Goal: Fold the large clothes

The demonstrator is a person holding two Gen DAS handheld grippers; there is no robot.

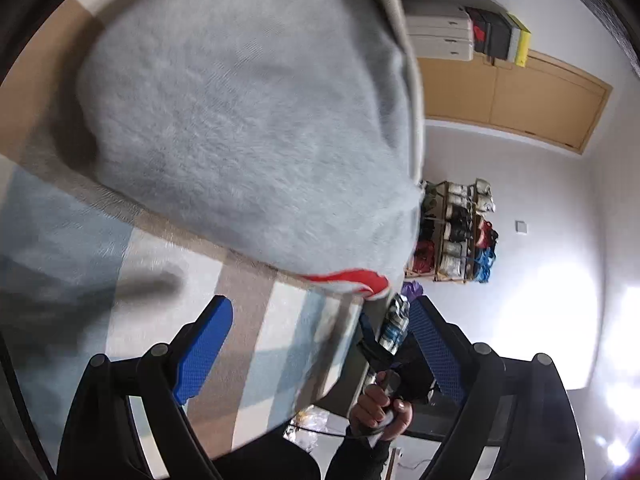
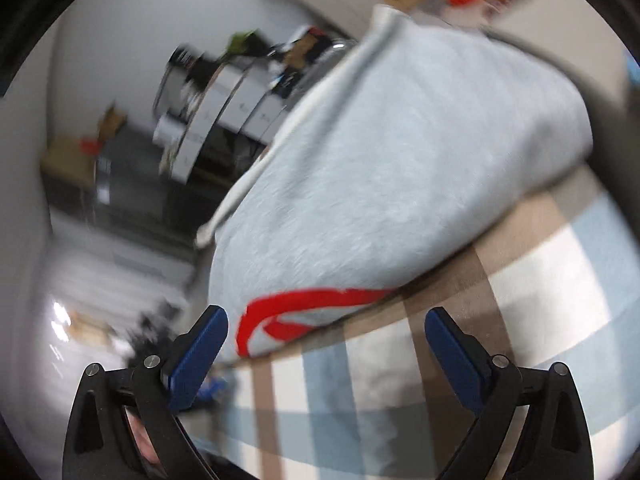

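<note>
A light grey fleece garment with a red trim lies bunched on a checked cloth surface. It also shows in the right wrist view, with its red trim at the near edge. My left gripper is open, empty, just short of the garment's red edge. My right gripper is open, empty, its fingers either side of the red trim, a little short of it. The right gripper in a hand shows in the left wrist view.
The checked cloth surface ends at an edge in the left wrist view. Beyond it stand a shoe rack, wooden doors and drawers. Shelves with boxes show blurred on the right wrist's left.
</note>
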